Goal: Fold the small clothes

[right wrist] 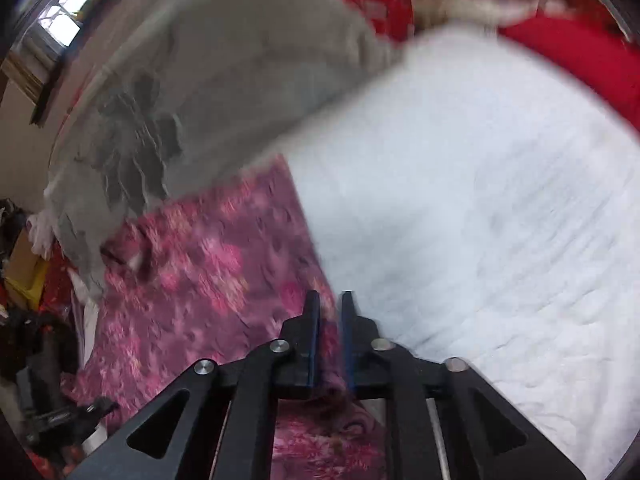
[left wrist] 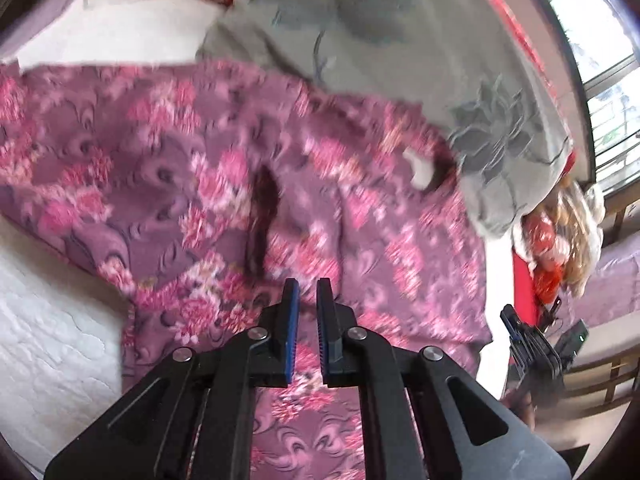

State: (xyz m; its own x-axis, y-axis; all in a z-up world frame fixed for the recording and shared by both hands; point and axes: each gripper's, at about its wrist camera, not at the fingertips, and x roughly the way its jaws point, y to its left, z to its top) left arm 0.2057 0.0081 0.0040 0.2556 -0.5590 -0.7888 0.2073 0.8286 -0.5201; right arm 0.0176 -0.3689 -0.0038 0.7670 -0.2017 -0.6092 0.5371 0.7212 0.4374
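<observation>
A purple garment with pink flowers [left wrist: 248, 184] lies spread on the white bedsheet [left wrist: 48, 336]. It also shows in the right wrist view [right wrist: 208, 288]. My left gripper [left wrist: 307, 286] is over the garment's near part, its blue-padded fingers close together with a narrow gap and nothing seen between the tips. My right gripper [right wrist: 330, 300] is shut on the garment's edge, with purple cloth bunched between its fingers. The right gripper also shows in the left wrist view [left wrist: 524, 340] at the garment's right side. Both views are blurred.
A grey pillow with a dark flower print [left wrist: 400, 60] lies over the garment's far edge, also in the right wrist view [right wrist: 192, 92]. Red bedding [right wrist: 580, 60] lies beyond the white sheet [right wrist: 500, 200]. A window [left wrist: 608, 80] is at the right, clutter [right wrist: 28, 264] at the left.
</observation>
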